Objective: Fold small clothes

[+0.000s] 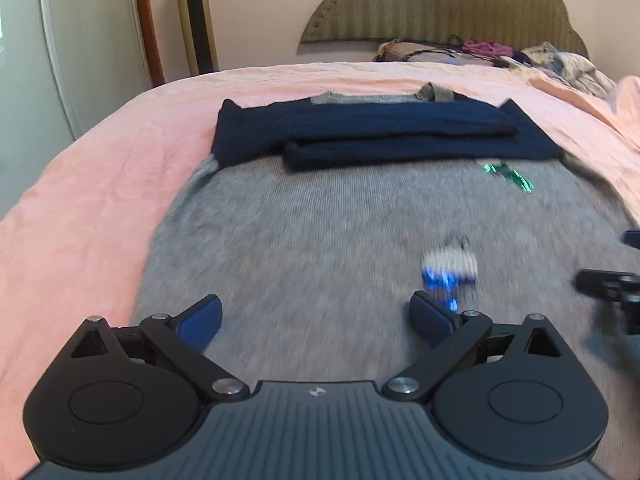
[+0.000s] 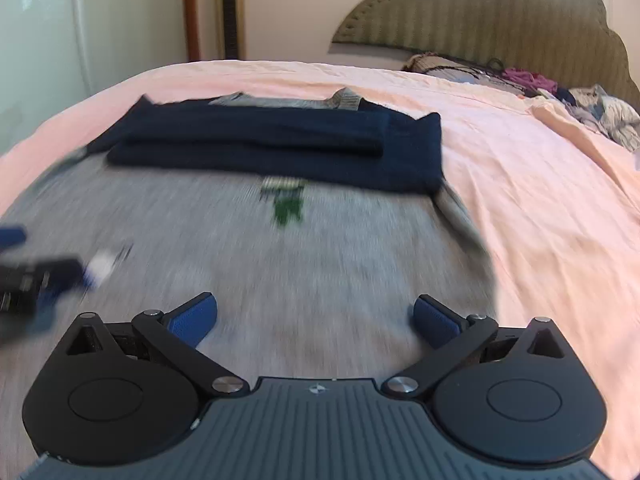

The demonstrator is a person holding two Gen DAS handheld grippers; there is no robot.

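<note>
A small grey sweater with navy sleeves lies flat on the pink bed. Both navy sleeves are folded across its upper part. It bears a green patch and a blue-and-white patch. My left gripper hovers over the grey body, open, nothing between its blue pads. My right gripper stands open over the right half of the sweater, also empty. Each gripper shows blurred at the other view's edge, the right and the left.
A pink bedsheet surrounds the sweater. Loose clothes pile up by the padded headboard. A tower fan and a wardrobe door stand past the bed's far left side.
</note>
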